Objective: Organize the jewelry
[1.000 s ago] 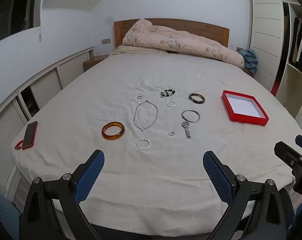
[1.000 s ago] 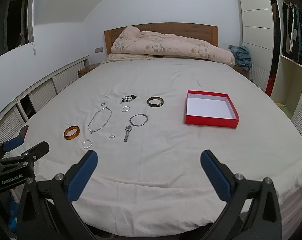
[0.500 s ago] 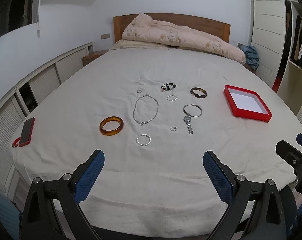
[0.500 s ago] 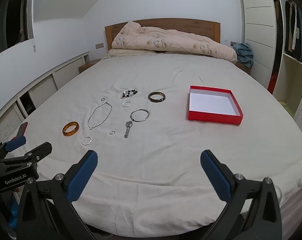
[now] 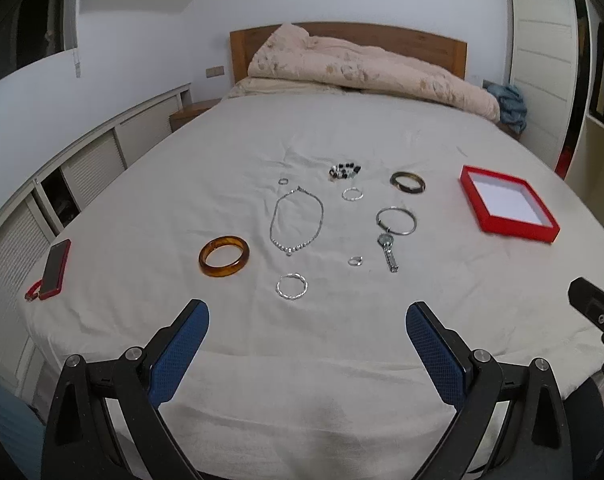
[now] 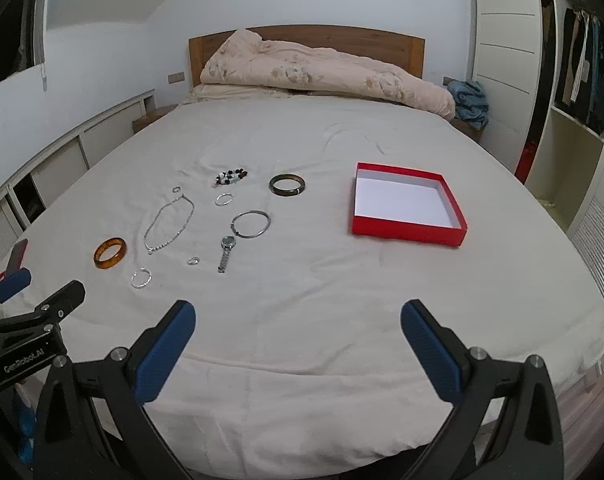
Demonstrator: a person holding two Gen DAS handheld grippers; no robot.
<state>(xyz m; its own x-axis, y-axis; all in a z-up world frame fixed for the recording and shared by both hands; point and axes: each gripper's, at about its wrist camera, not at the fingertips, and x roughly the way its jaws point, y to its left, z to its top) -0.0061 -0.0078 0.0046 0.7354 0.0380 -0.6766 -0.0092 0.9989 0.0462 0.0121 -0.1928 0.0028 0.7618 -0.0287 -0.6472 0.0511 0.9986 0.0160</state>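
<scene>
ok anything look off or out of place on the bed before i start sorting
Nothing damaged or spilled. The one non-jewelry item is a red-cased phone at the bed's left edge. The red box sits empty, askew to the bed's edge, and all the jewelry lies loose on the sheet.

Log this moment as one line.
left gripper: open, empty | right gripper: open, empty | red box: empty | jewelry: all on bed

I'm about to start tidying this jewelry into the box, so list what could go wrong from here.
1. The small ring is tiny against the wide-open left gripper; its pads could pinch the soft sheet instead.
2. The necklace is a loose chain and may dangle or tangle when lifted.
3. The watch lies touching the silver bangle; grabbing one may drag the other.
</scene>
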